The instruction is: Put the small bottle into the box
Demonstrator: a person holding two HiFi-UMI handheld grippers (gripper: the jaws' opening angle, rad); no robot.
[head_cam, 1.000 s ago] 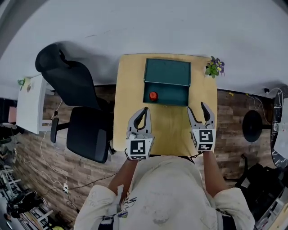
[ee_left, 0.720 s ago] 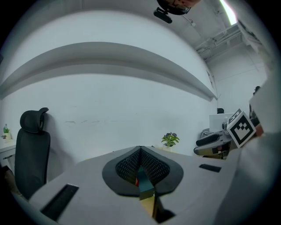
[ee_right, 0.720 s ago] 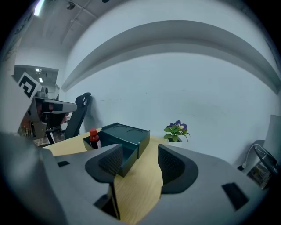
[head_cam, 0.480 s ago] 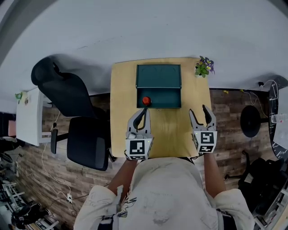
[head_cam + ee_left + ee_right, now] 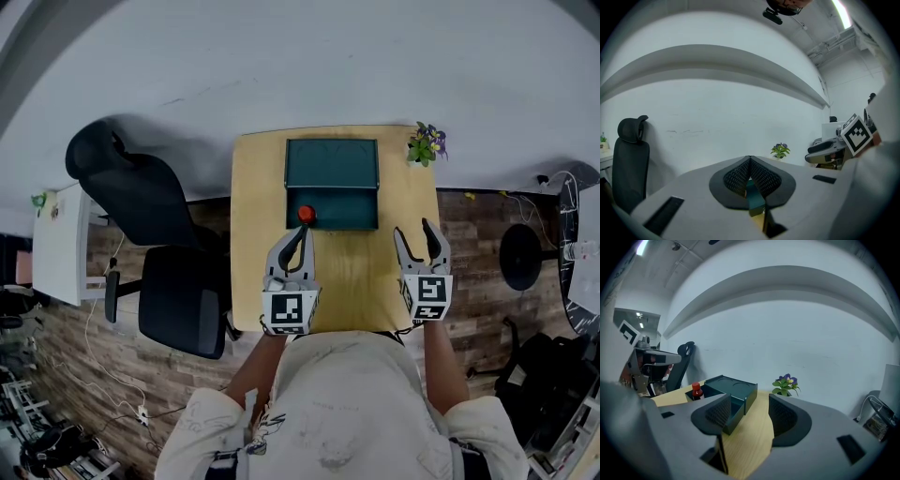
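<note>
Bottle (image 5: 306,215): we see it standing inside the box (image 5: 332,164), in the open tray's left corner
Left hand-held gripper (image 5: 300,231): jaws together, holding nothing
Right hand-held gripper (image 5: 412,228): jaws apart, empty
Progress: we judge the task done

From the head view we look steeply down from high above the pale wooden table (image 5: 258,187), far enough off to take in its whole top, the black office chair (image 5: 178,281) and the plank floor (image 5: 469,244). In both gripper views we sit low over the tabletop, close behind the jaws, facing the white wall (image 5: 717,108). All three views share the small potted plant with purple flowers (image 5: 425,142). The head and right gripper views share the dark green open box (image 5: 332,164).
</note>
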